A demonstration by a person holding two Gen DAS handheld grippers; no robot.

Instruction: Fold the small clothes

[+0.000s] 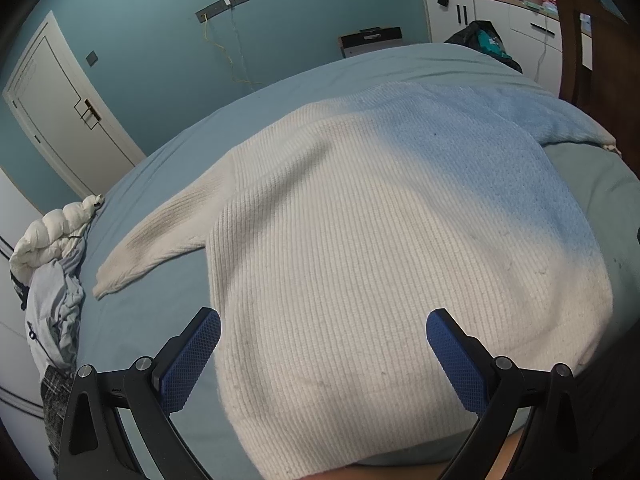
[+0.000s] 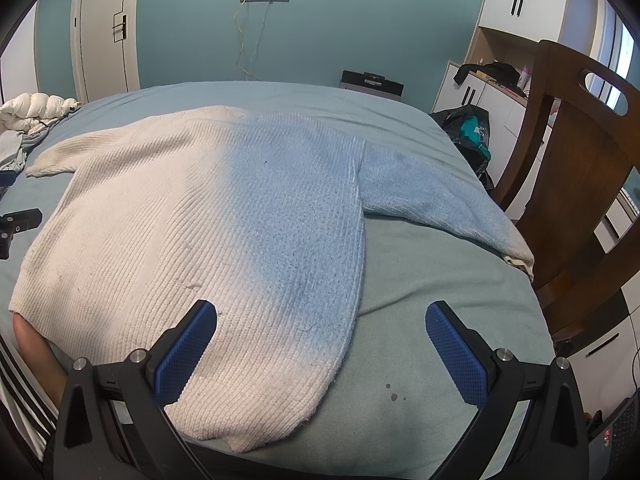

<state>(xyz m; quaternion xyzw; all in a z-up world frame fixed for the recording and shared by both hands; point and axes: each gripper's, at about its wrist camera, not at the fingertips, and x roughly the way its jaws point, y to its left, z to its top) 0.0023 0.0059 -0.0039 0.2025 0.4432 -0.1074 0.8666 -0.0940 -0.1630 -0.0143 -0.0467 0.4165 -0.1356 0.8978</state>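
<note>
A white ribbed knit sweater (image 1: 360,240) lies flat on the blue bed sheet (image 1: 160,184), both sleeves spread out to the sides. My left gripper (image 1: 323,354) is open and empty, hovering over the sweater's lower left part near its hem. The sweater also shows in the right wrist view (image 2: 208,216). My right gripper (image 2: 321,344) is open and empty above the sweater's lower right edge, with its right finger over bare sheet (image 2: 440,272). The right sleeve (image 2: 440,208) reaches toward the bed's right edge.
A pile of white and pale clothes (image 1: 48,264) lies at the bed's left edge. A wooden chair (image 2: 580,168) stands close to the bed on the right. A dark bag (image 2: 468,128) sits past the far right corner. White cabinets (image 1: 500,20) and a door (image 1: 60,108) line the wall.
</note>
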